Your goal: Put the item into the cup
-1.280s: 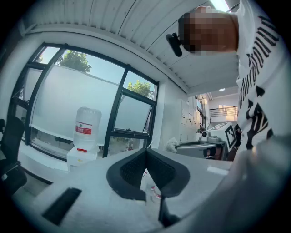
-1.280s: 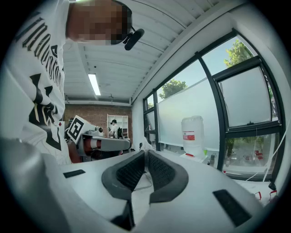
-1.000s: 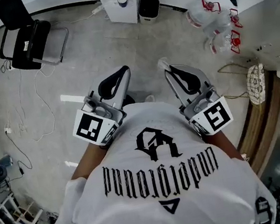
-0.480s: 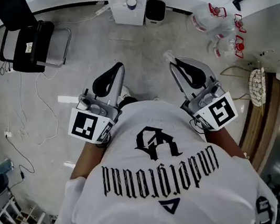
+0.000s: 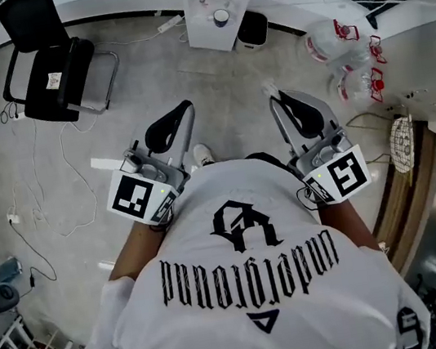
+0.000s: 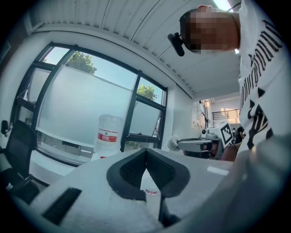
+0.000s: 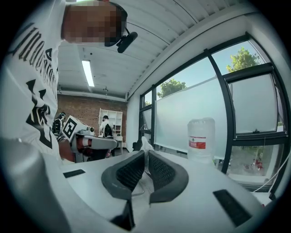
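The right tongs (image 7: 146, 157) are pinching a small, white, crumpled item (image 7: 145, 144) that sticks out just past their tips, so the pick-up looks done. The left tongs (image 6: 146, 152) are pressed together at the tips with nothing between them. No cup shows in any view, so reaching it and dropping the item in are yet to do.

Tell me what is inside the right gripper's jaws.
A white crumpled item is pinched there, its top poking out past the tips of the right gripper. The jaws are closed on it. They cover the rest of it, so its full shape cannot be seen.
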Demonstrator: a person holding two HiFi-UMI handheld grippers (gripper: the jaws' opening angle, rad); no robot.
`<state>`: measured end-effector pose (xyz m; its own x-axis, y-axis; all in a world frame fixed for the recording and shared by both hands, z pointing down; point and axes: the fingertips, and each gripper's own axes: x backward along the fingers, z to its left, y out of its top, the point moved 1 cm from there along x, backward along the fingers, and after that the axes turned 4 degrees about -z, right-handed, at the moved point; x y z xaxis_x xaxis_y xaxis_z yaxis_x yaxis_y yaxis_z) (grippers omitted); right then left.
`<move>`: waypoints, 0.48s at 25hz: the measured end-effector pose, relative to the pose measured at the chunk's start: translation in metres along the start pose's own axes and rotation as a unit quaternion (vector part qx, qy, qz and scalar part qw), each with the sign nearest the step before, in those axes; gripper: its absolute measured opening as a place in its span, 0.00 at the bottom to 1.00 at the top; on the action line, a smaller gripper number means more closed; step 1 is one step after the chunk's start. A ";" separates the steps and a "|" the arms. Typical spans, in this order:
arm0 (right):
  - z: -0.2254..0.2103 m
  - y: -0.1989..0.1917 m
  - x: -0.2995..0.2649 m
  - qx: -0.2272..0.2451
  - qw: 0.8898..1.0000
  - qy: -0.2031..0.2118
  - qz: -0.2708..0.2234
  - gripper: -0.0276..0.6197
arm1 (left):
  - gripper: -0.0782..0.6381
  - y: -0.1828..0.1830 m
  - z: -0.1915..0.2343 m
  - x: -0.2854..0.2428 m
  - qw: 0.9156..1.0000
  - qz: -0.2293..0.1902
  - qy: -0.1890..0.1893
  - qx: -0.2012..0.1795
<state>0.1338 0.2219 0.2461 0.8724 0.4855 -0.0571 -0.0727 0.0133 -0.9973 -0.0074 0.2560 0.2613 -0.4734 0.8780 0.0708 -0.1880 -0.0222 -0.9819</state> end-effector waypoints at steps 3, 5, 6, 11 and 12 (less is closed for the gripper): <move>0.006 -0.002 -0.011 -0.003 1.000 0.004 0.005 0.09 | 0.13 -0.001 0.009 0.003 1.000 0.002 -0.002 0.005; 0.005 -0.005 -0.016 -0.006 1.000 0.005 0.009 0.09 | 0.13 -0.003 0.012 0.002 1.000 0.005 -0.004 0.008; 0.003 -0.007 -0.018 -0.009 1.000 0.004 0.011 0.09 | 0.13 -0.005 0.014 0.000 1.000 0.008 -0.005 0.010; -0.015 -0.016 -0.024 -0.020 1.000 -0.001 0.015 0.09 | 0.13 -0.012 0.021 -0.013 1.000 0.018 -0.005 0.013; -0.019 -0.018 -0.026 -0.021 1.000 0.000 0.015 0.09 | 0.13 -0.012 0.022 -0.016 1.000 0.020 -0.003 0.012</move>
<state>0.1214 0.1928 0.2642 0.8700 0.4852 -0.0871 -0.0786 -0.0379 -0.9962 -0.0169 0.2316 0.2758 -0.4858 0.8734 0.0332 -0.1892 -0.0680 -0.9796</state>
